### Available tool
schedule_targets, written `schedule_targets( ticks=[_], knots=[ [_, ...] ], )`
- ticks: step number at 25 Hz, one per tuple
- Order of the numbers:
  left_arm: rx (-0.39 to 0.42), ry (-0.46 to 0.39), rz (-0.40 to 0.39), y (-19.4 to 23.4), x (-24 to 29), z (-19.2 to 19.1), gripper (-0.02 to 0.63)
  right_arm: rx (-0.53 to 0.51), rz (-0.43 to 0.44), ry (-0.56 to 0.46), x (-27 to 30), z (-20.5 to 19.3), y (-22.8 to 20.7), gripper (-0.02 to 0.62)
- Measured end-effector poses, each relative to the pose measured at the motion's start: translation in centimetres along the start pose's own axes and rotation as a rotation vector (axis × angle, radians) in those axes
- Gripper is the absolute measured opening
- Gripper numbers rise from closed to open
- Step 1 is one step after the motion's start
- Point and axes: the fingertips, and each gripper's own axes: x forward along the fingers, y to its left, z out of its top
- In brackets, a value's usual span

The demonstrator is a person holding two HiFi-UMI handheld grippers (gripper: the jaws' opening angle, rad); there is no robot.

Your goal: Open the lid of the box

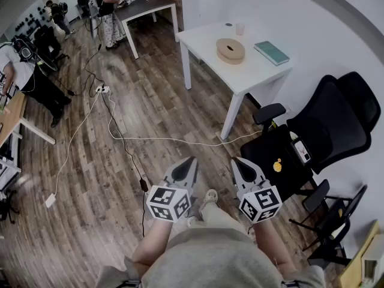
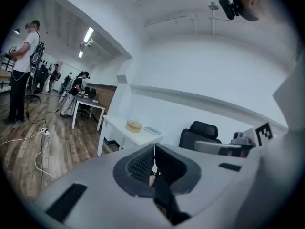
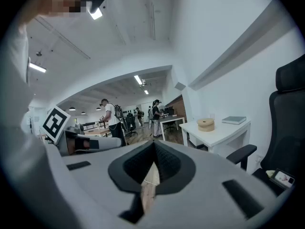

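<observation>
A round, flat wooden box (image 1: pixel 230 50) with its lid on rests on a white table (image 1: pixel 252 74) some way ahead of me. It also shows small in the left gripper view as the box (image 2: pixel 134 125) and in the right gripper view as the box (image 3: pixel 206 124). My left gripper (image 1: pixel 191 160) and right gripper (image 1: pixel 236 161) are held side by side at waist height above the wood floor, far short of the table. Both point roughly level toward it. The left gripper (image 2: pixel 154 148) and the right gripper (image 3: pixel 154 145) each have their jaws together with nothing between them.
On the same table lie a teal book (image 1: pixel 271 52) and a small cup (image 1: pixel 240 29). A black office chair (image 1: pixel 324 131) stands right of the table. Cables (image 1: pixel 120 138) and a power strip (image 1: pixel 102 89) trail across the floor. People (image 1: pixel 108 8) stand by a far desk (image 1: pixel 147 8).
</observation>
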Motion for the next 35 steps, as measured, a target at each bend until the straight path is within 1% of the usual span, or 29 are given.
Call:
schedule_targets(
  ticks=[4, 8, 15, 19, 22, 28, 31, 35],
  knots=[
    [0.023, 0.0, 0.019, -0.8, -1.8, -0.6, 0.009, 0.013, 0.002, -0.01, -1.9, -0.8, 1.0, -0.006],
    [0.038, -0.024, 0.027, -1.4, -3.1, -0.4, 0.009, 0.021, -0.001, -0.027, -2.9, -0.6, 1.6, -0.006],
    [0.04, -0.045, 0.045, -1.2, -4.3, 0.0, 0.009, 0.017, 0.015, -0.035, -3.2, -0.6, 2.9, -0.006],
    [0.051, -0.045, 0.04, -1.1, -4.8, -0.1, 0.009, 0.057, 0.016, -0.053, -3.3, -0.6, 3.3, -0.005],
    [0.059, -0.042, 0.038, -0.6, -5.0, -0.1, 0.009, 0.075, 0.024, -0.065, -2.9, -0.5, 3.8, -0.005],
    [0.058, -0.029, 0.031, 0.5, -4.6, 0.0, 0.009, 0.079, 0.043, -0.048, -1.3, -0.8, 4.7, -0.005],
    [0.061, -0.028, 0.034, 1.6, -3.7, 0.4, 0.009, 0.083, 0.042, -0.047, 0.3, -0.8, 4.2, -0.005],
    [0.061, -0.031, 0.038, 3.6, -1.7, 1.4, 0.009, 0.073, 0.046, -0.058, 3.5, 0.2, 3.0, -0.005]
  ],
)
